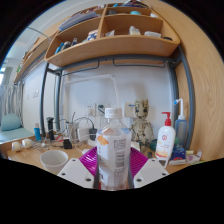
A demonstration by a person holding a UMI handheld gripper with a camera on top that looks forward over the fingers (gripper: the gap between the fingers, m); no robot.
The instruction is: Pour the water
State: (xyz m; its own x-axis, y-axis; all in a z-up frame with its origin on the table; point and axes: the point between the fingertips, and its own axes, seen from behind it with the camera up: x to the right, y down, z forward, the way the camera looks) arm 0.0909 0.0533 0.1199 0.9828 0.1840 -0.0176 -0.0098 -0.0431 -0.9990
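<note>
A clear plastic water bottle (113, 152) with a white label and a white cap stands upright between my fingers. My gripper (112, 168) is shut on the bottle, its magenta pads (89, 163) pressed against both sides of the lower body. The bottle's base is hidden below the fingers. A white bowl (53, 158) sits on the desk to the left of the fingers.
A wooden desk (30, 157) runs along the white wall, cluttered with small bottles, jars and cables. A white pump bottle with a red label (166, 139) stands to the right. A wooden shelf (110, 38) with several items hangs overhead.
</note>
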